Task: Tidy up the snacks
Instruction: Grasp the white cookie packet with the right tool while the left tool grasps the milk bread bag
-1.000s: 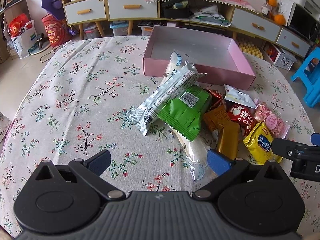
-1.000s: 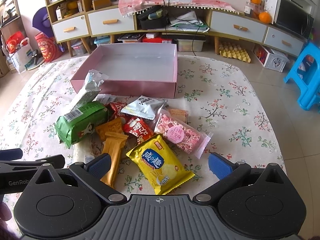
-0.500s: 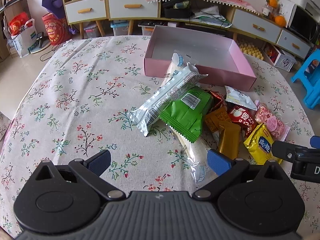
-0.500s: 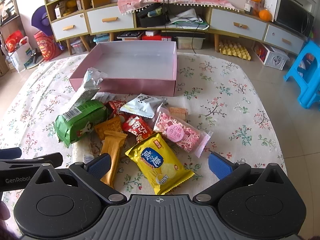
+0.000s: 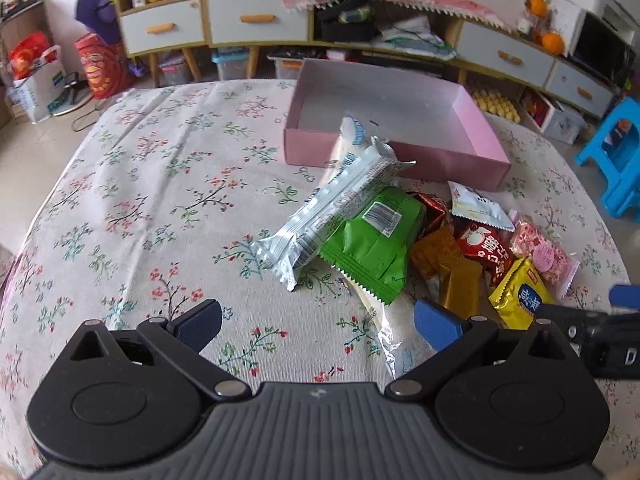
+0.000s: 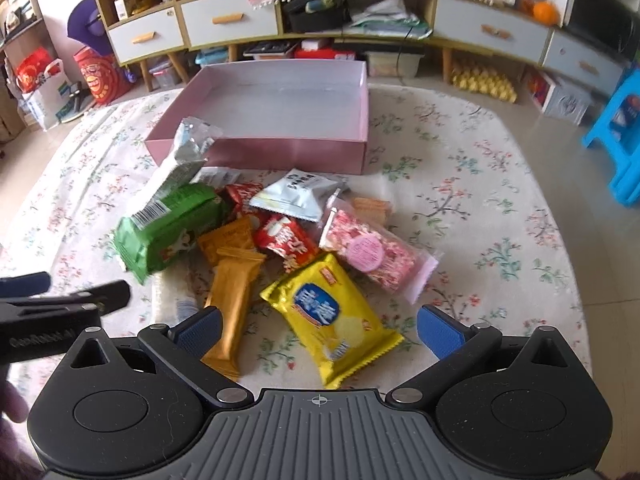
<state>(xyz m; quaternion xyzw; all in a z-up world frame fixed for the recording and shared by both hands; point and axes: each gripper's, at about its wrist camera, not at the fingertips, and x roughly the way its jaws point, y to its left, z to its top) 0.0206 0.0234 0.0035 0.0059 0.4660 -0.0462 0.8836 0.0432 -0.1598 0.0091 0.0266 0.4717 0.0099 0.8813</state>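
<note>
**Snack heap before pink box, both tongs wide and empty**

Left gripper [image 5: 316, 322]: blue pads far apart, nothing between them, low over the floral cloth [image 5: 132, 184] at the near-left edge of the heap. Right gripper [image 6: 318, 324]: equally wide, holding nothing, poised over the yellow bag [image 6: 330, 316], its left pad just beside the gold bar [image 6: 232, 300]. Right gripper also visible at the far right edge of the left view [image 5: 592, 326]; left gripper at the left edge of the right view [image 6: 52, 300].

Pink box [image 6: 260, 154] at the far side of the table, lid off, white floor bare, near wall facing the snacks. Silver pack [image 5: 332, 208] tilted up across the heap, far end against the box wall; a white pack [image 5: 350, 140] under it, also leaning on that wall. Green bag [image 5: 372, 240] touching the silver pack's right side, barcode up, lying across a long clear-ended wrapper [image 5: 380, 320] pointing toward the left gripper.

Right of the green bag: small red wrapper [image 6: 240, 196], orange pack [image 6: 228, 240] over the gold bar's far end, red pack [image 6: 286, 242] with white characters, white triangular pouch [image 6: 298, 196] nearest the box. Pink pack [image 6: 372, 252] with round label at the heap's right edge, touching the yellow bag's far corner, a wafer [image 6: 372, 208] peeking out behind it
</note>
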